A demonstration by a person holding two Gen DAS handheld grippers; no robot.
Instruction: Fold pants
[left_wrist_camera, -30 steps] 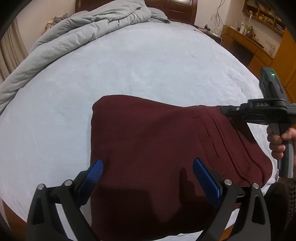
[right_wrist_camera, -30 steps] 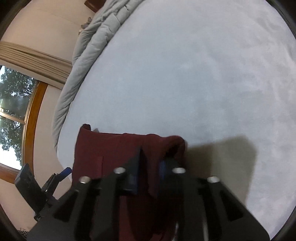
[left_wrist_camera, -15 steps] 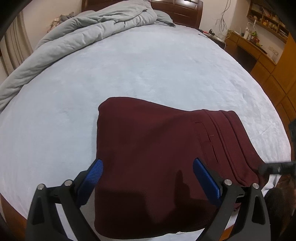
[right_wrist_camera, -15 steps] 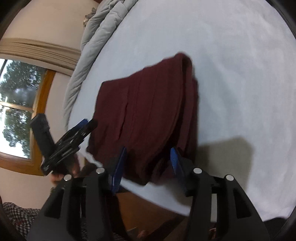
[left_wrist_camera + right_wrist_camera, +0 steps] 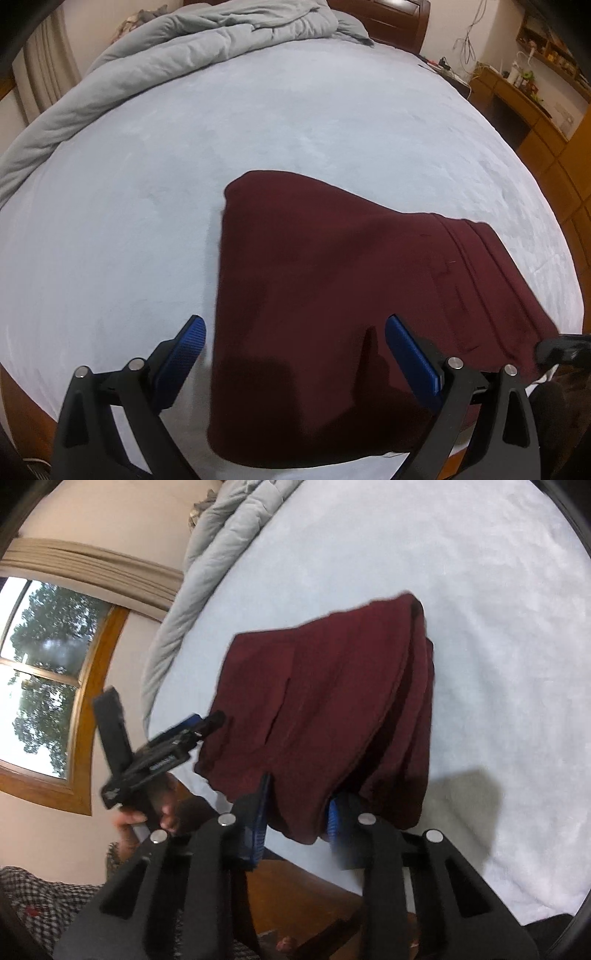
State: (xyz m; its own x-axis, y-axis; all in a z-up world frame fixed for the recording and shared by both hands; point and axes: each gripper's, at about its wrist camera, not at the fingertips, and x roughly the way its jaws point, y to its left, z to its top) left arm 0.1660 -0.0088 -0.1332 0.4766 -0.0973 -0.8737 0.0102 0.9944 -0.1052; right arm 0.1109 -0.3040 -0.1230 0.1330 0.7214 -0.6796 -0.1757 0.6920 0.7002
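maroon pants (image 5: 332,314) lie folded at the near edge of the bed (image 5: 258,129), the left gripper (image 5: 295,343) hovering wide above them, tilted down, while only the right wrist view shows the right gripper (image 5: 297,812), just closing, narrow around their hanging corner.

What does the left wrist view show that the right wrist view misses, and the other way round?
Only the left wrist view shows the wooden headboard, the desk and the left gripper's wide-open jaws above the pants. Only the right wrist view shows the window, the stacked layers at the pants' side and the right gripper, whose jaws have just been closing around the near corner. Both show the folded maroon pants on the light blue sheet and the grey duvet.
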